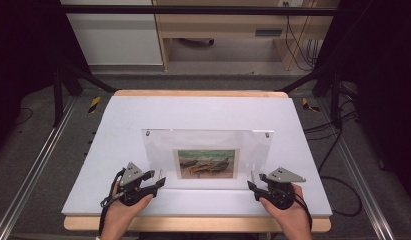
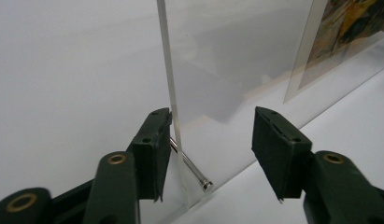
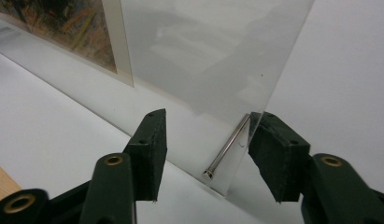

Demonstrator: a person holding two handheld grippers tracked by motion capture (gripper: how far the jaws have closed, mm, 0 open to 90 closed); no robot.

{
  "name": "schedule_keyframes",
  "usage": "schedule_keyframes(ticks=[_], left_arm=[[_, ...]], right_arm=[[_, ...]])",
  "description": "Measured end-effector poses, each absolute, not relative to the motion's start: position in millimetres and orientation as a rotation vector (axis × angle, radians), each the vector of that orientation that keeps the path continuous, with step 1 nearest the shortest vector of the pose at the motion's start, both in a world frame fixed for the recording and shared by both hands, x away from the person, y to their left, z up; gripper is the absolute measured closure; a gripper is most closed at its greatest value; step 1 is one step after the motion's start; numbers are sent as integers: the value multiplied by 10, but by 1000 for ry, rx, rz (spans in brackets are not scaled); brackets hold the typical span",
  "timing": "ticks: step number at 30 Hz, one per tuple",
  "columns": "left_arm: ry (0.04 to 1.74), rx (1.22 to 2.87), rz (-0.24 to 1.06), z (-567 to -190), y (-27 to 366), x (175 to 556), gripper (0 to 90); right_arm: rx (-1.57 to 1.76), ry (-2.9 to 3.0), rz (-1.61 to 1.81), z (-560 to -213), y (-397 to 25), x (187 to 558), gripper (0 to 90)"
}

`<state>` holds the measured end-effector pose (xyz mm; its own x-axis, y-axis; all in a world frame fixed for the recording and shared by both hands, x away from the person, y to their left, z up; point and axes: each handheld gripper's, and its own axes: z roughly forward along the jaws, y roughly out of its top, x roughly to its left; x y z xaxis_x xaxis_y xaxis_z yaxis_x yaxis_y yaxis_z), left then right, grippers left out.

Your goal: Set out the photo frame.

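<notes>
Two grippers are mine, one in each hand, and both sit at the near corners of the clear acrylic frame that stands upright, leaning a little, in the middle of the white table. The frame carries a small painted picture of boats at its lower centre, and small metal fittings show at its two far top corners.

My left gripper is at the frame's near left corner. In the left gripper view its jaws stand wide, with the left gripper straddling the thin edge of the pane: one pad touches or nearly touches that edge, the other is well apart from it. A metal pin pokes out of the pane's bottom corner between them.

My right gripper is at the near right corner. In the right gripper view the right gripper also has its jaws wide; the pane's edge rests against the right-hand pad, and a second metal pin slants down just beside it. The other pad hangs clear of the pane, over the white surface.
</notes>
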<state>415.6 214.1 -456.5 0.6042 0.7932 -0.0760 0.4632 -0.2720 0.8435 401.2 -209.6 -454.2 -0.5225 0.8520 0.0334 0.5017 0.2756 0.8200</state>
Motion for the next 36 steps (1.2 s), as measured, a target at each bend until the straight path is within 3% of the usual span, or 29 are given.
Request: schedule_keyframes(ticks=[10, 18, 26, 36], left_arm=[[985, 1896, 454, -4563, 2116, 4178, 256], [966, 1890, 456, -4566, 2096, 4185, 142], [976, 1877, 460, -4553, 2102, 4191, 76], [952, 1842, 466, -4500, 2210, 4128, 67]], right_arm=[[1214, 2136, 1132, -4540, -2057, 4039, 223], [1178, 2101, 1154, -4516, -2060, 4045, 128], [1152, 2062, 1192, -4477, -2070, 4021, 85], [1131, 2029, 1210, -4422, -2098, 3953, 80]])
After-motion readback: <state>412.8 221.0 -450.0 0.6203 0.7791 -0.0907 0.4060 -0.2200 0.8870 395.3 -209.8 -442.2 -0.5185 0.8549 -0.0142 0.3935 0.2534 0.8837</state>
